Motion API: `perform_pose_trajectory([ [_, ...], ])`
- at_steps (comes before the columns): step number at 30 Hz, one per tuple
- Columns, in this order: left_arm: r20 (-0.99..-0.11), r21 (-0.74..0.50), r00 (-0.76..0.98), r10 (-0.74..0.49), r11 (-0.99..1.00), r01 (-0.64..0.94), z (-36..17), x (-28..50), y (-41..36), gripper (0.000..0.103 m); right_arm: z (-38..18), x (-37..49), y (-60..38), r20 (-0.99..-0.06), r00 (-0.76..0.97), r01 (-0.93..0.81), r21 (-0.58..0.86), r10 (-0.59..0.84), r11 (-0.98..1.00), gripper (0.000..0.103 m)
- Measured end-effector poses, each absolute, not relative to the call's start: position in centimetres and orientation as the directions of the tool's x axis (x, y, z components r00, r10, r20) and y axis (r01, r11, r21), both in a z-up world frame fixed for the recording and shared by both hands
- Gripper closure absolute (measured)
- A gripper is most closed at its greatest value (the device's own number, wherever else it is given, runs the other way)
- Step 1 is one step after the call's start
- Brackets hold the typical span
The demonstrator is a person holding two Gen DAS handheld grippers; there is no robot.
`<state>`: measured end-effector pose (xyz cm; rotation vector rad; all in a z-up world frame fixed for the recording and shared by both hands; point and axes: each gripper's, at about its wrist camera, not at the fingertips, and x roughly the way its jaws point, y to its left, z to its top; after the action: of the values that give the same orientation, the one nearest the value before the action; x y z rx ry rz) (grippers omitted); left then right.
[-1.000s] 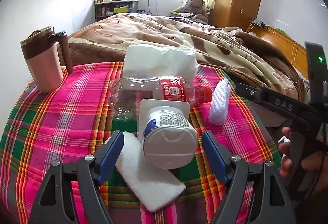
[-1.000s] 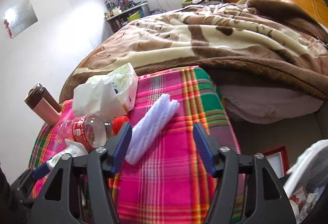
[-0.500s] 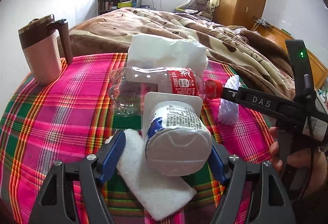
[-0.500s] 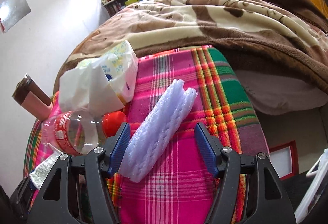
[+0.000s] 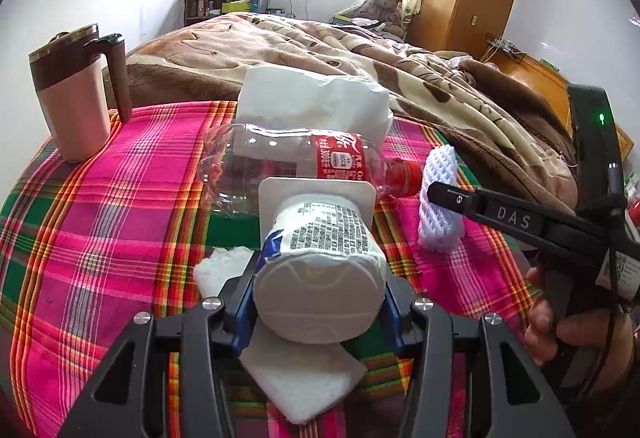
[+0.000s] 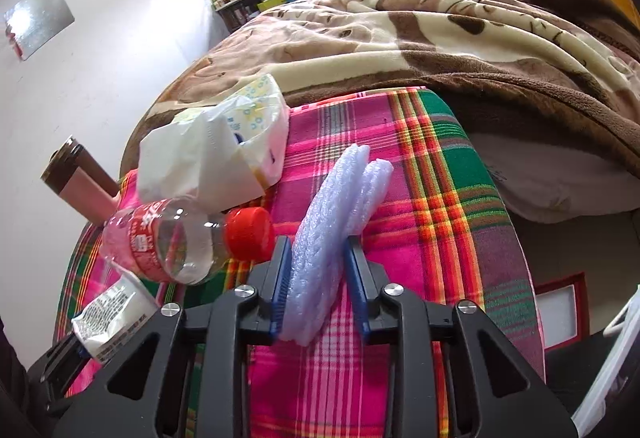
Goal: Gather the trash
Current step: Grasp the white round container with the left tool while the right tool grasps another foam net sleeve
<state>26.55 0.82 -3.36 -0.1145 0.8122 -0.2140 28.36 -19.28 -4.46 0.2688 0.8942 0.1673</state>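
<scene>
1. My left tool (image 5: 320, 302) has its blue pads pressed on both sides of a white yogurt cup (image 5: 320, 274) lying on its side, bottom toward the camera, and the jaws are closing on it.
2. The cup lies partly over a white foam pad (image 5: 304, 382) on the plaid tabletop (image 5: 100, 238).
3. Just behind the cup lies a clear plastic bottle (image 5: 288, 165) on its side, with a red label and its red cap pointing right.
4. Behind the bottle stands a white tissue pack (image 5: 312, 101), and a pink mug (image 5: 76, 97) with a brown lid stands upright at the far left of the tabletop.
5. My right tool (image 6: 318, 278) is closing on a white foam net sleeve (image 6: 328, 238); the sleeve sits between the pads and looks squeezed by both.
6. The sleeve rests on the tabletop just right of the bottle's cap, running away from the camera.
7. In the left view I see the right tool's black finger reaching onto that sleeve, with a hand (image 5: 576, 330) gripping its handle at the right edge.
8. A bed with a brown and cream blanket (image 6: 440, 29) lies beyond the tabletop.
</scene>
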Motion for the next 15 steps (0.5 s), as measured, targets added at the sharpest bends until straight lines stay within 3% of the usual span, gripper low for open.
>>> perform_pose_trajectory([
  [15, -0.671, -0.167, 0.699, -0.248, 0.969, 0.184, -1.2, 22.4, -0.3, 0.051, -2.8, 23.4, -20.5, -0.715, 0.641, -0.061, 0.316, 0.28, 0.947, 0.08],
])
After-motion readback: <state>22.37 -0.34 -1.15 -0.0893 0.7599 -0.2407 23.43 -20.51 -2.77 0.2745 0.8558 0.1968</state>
